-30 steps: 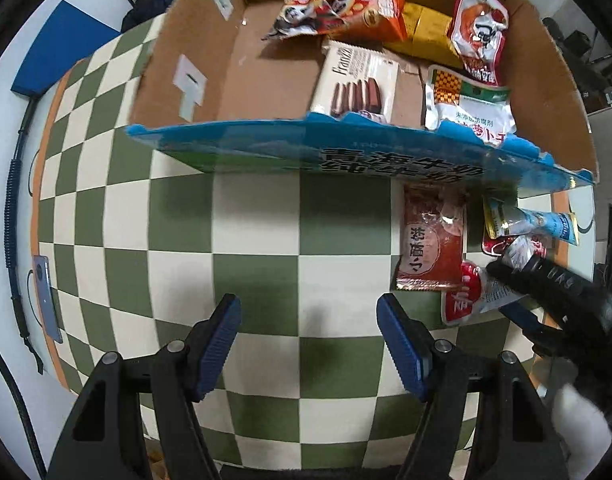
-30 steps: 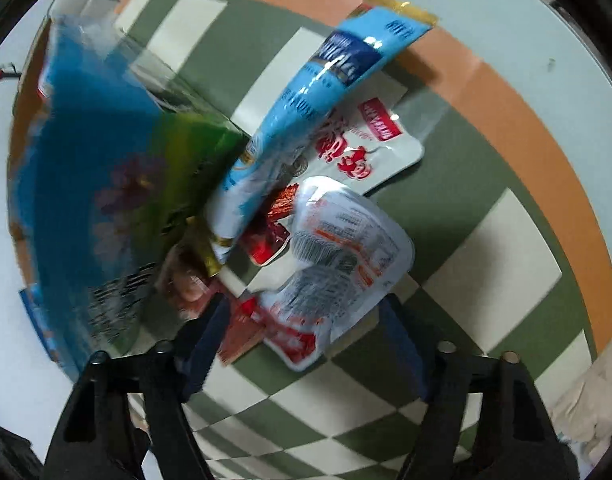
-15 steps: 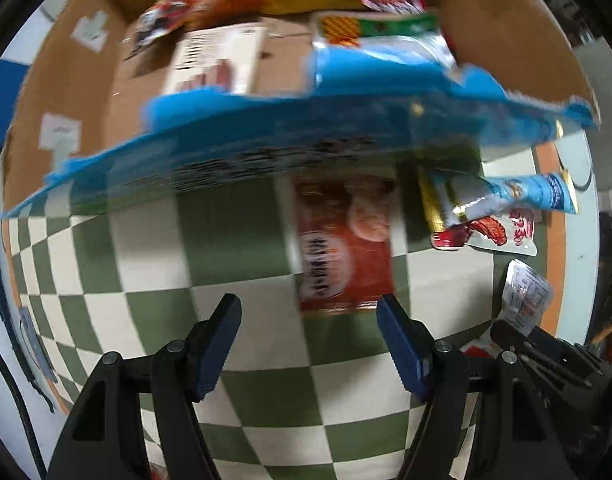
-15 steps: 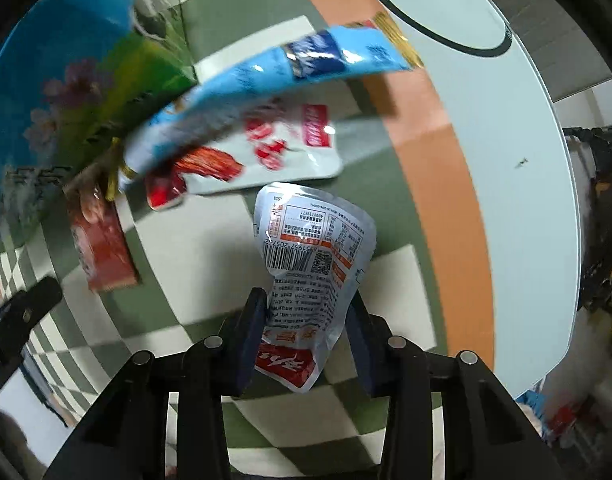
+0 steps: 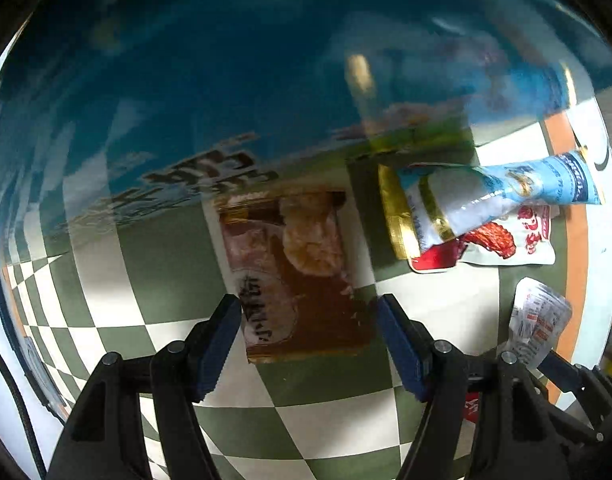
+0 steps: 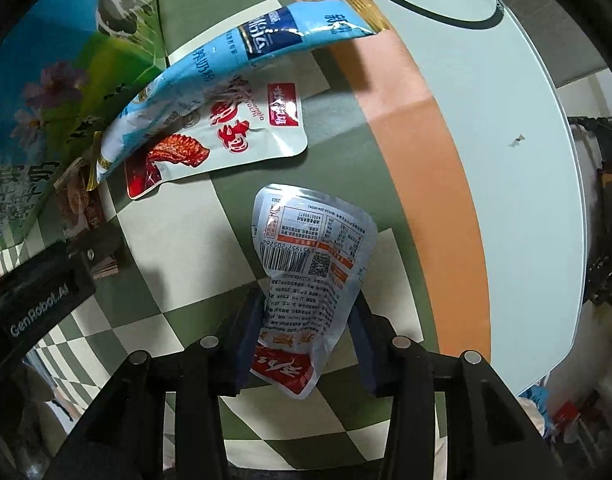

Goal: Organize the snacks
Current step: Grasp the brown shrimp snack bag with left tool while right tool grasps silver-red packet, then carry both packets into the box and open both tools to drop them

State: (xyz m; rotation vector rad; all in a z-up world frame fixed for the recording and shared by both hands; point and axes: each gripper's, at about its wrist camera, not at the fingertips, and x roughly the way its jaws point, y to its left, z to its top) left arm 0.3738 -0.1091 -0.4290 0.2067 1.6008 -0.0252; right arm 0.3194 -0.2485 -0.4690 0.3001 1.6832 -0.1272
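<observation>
My left gripper is open, its blue pads either side of the near end of a brown-red snack packet lying flat on the checkered cloth. My right gripper is shut on a silver snack pouch with a barcode and holds it above the table; the pouch also shows in the left wrist view. A light blue packet lies on a white-red packet, both beside the blue cardboard box. In the right wrist view they appear as the blue packet and the white-red packet.
The blue printed box wall fills the far side, close to my left gripper. The green-white checkered cloth has an orange border, then pale table surface. The left gripper's black body sits at the left of the right wrist view.
My left gripper moved forward and down to straddle the brown-red packet, hiding the box interior. My right gripper closed on the silver pouch and lifted it off the cloth.
</observation>
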